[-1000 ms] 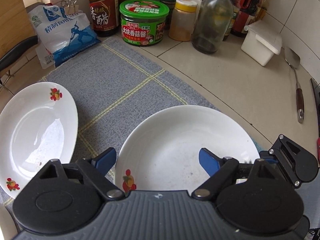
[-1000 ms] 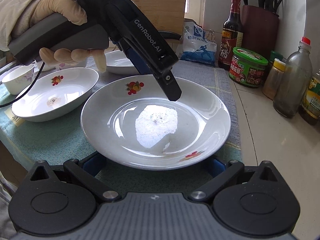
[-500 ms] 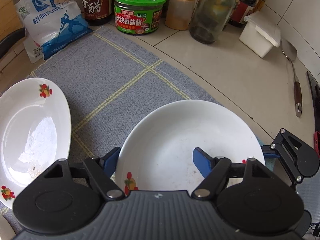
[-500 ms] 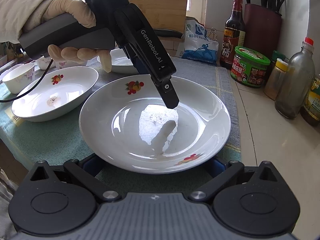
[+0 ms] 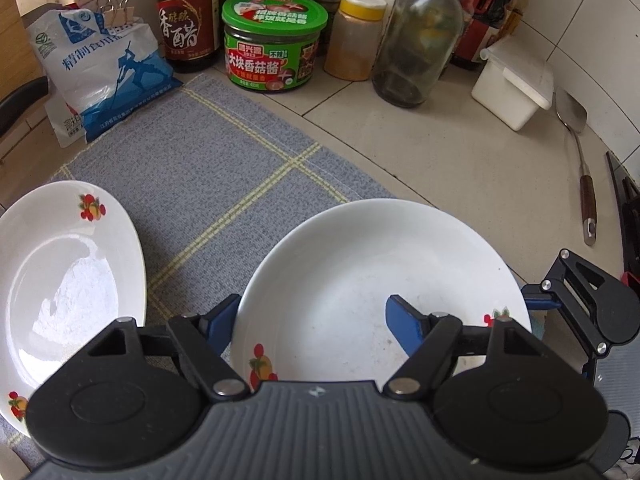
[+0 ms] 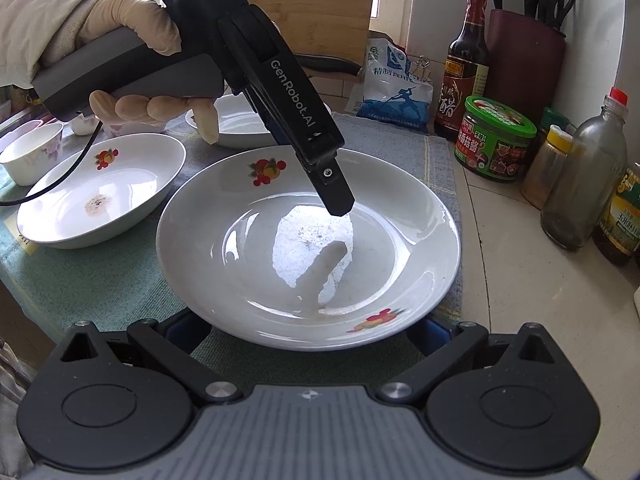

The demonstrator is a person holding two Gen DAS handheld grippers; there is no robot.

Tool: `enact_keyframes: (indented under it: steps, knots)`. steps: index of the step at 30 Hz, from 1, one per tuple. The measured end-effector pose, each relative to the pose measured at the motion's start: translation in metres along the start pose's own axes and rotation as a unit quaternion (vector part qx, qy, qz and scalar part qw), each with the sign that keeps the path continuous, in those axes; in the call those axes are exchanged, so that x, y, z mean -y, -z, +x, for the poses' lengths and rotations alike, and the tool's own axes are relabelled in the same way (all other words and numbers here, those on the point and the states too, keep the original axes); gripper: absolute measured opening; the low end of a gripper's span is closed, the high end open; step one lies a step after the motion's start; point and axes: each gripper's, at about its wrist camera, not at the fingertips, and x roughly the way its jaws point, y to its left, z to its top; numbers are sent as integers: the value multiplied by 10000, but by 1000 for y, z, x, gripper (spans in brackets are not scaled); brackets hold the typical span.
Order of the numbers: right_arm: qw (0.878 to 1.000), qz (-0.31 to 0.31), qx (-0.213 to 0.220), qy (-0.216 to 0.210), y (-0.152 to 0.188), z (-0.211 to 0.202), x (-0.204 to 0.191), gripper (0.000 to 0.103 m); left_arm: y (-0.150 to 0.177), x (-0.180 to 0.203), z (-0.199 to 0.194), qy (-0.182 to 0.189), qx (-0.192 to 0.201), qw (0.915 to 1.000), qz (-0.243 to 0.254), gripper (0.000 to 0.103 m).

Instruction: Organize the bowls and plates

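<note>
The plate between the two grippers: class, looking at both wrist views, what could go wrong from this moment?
1. The left gripper straddles the plate's rim, one finger inside and one outside; a shallow pinch on glossy china might slip.
2. The right gripper's fingers sit low beside the plate's near edge, mostly hidden, so a nudge could slide it.
3. A neighbouring plate lies close; swinging sideways could knock it.
</note>
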Motion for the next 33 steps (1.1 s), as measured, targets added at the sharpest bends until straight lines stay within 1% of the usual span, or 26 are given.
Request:
enact_keyframes:
  steps: [7,16,26,33]
  knots:
    - [9999,-125,10,86,-12,14,17,103,-22,-9,6,-54,211,9997,-74,77]
    - [9998,-92,-61,171,-18,34,35,103,-45,-18,19,-90,411,9990,-114,77]
    - [9997,-13,-124,221,-23,45,43,103,-54,-25,31,-109,471,9987,-176,77]
    - [9996,8,-138,262,-24,47,46,103,-55,-26,38,-137,439,9988,-184,77]
